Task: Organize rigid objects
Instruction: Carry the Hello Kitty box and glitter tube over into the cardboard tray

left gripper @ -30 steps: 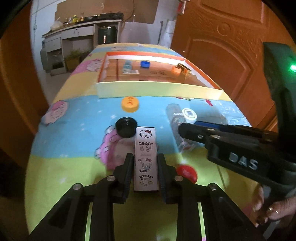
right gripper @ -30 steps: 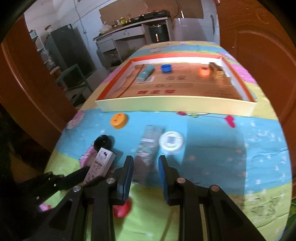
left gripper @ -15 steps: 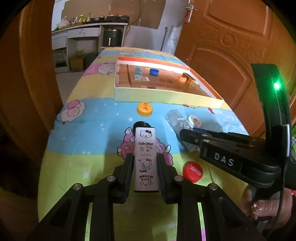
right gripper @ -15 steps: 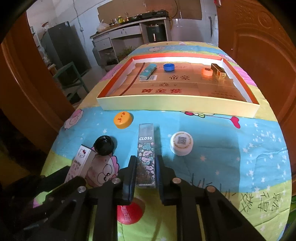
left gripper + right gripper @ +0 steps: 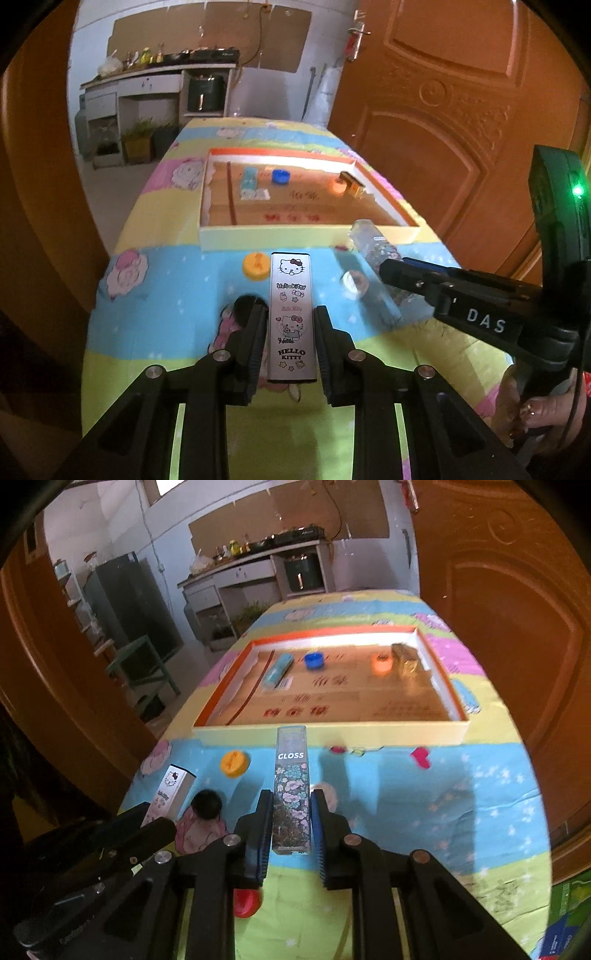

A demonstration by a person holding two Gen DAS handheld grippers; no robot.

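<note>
Right gripper [image 5: 291, 823], open around the GLOSS box [image 5: 291, 786] a second ago, now clamps it; left gripper [image 5: 290, 343] keeps its clamp on the Hello Kitty box [image 5: 291, 317]. Both boxes have risen off the table [image 5: 424, 812], probably ready to carry to the tray [image 5: 332, 733] beyond. Both grippers slope downward, side by side.

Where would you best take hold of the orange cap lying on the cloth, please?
Grip the orange cap across its round rim, coming from above. It lies flat and low, with clear cloth around it, so opposite sides are probably free for the fingers.
</note>
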